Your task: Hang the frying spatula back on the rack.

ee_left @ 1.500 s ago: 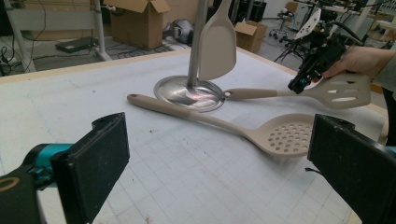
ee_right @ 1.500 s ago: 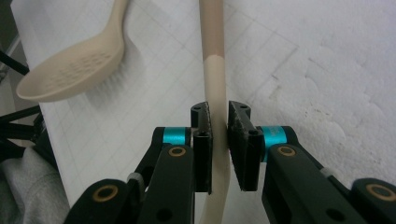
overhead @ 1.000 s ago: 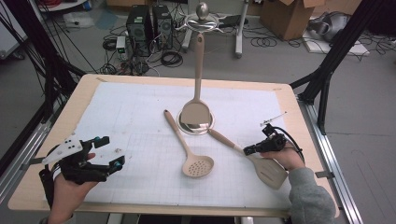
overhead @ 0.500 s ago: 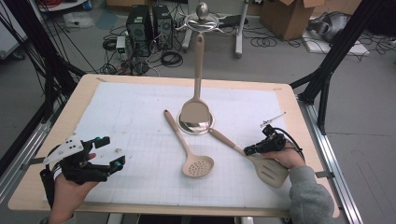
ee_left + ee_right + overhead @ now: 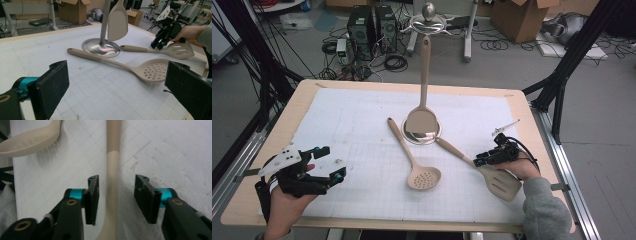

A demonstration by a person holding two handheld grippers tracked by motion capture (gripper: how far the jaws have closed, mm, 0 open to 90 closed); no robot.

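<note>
Right tool (image 5: 479, 160) sits at the right of the wooden worktop (image 5: 312, 87), on its white gridded sheet. Its jaws straddle the handle of the beige slotted plastic spatula (image 5: 492, 175), which lies flat on the sheet with its blade toward the near edge and the handle tip just beside the round metal stand base (image 5: 422, 131). The jaws have just been opening; in the right gripper view there are gaps between both pads and the handle, so nothing is gripped. The handle is nearer the left pad.

Left tool (image 5: 328, 164) is at the near left, jaws wide apart, nothing between them.

The beige perforated plastic skimmer spoon (image 5: 414, 160) lies flat mid-sheet, well apart from both tools. A beige solid spatula (image 5: 422, 97) hangs from the stand.
</note>
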